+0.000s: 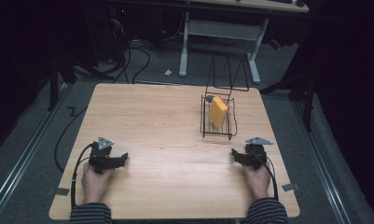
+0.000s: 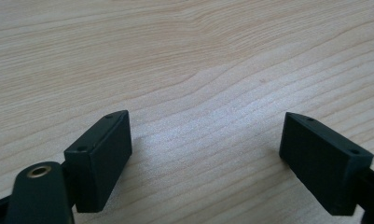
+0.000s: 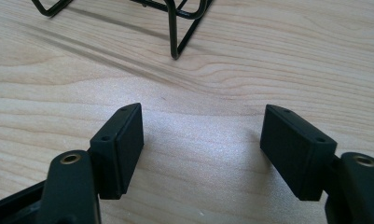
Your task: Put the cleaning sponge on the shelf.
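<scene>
Wire rack (image 1: 218, 122) — sponge (image 1: 218, 111) inside | left tongs (image 1: 124, 158), right tongs (image 1: 234, 154) — released | table (image 1: 175, 135) between.

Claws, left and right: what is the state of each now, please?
Left claw: open, holding nothing.
Right claw: open, holding nothing.

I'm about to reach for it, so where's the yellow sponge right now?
In the high view the yellow sponge stands inside the black wire rack on the table's far right part, beyond the right gripper.
</scene>
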A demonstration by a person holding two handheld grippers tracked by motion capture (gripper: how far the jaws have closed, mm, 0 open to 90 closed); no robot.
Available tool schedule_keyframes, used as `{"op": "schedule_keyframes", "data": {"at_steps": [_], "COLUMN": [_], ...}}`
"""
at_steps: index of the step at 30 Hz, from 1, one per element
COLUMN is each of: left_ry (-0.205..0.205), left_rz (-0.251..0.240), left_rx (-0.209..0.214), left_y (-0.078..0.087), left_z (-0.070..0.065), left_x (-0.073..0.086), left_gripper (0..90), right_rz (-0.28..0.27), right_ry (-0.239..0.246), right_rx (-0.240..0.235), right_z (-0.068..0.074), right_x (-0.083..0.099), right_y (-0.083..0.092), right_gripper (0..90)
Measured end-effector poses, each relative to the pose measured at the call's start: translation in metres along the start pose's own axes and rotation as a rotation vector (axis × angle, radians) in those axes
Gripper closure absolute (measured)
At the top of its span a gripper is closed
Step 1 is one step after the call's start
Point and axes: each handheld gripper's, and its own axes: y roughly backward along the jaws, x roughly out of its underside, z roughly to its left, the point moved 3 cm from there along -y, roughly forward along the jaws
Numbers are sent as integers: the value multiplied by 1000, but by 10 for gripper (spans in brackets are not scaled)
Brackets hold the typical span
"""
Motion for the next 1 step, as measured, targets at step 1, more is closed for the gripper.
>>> {"op": "schedule_keyframes", "data": {"at_steps": [1], "left_ry": [0], "left_rz": [0], "left_rx": [0], "left_y": [0], "left_z": [0], "left_x": [0], "left_gripper": [174], "right_rz": [0], "right_ry": [3], "right_rx": [-1], "right_z": [0], "right_x": [0], "right_y": [0], "right_gripper": [303]}}
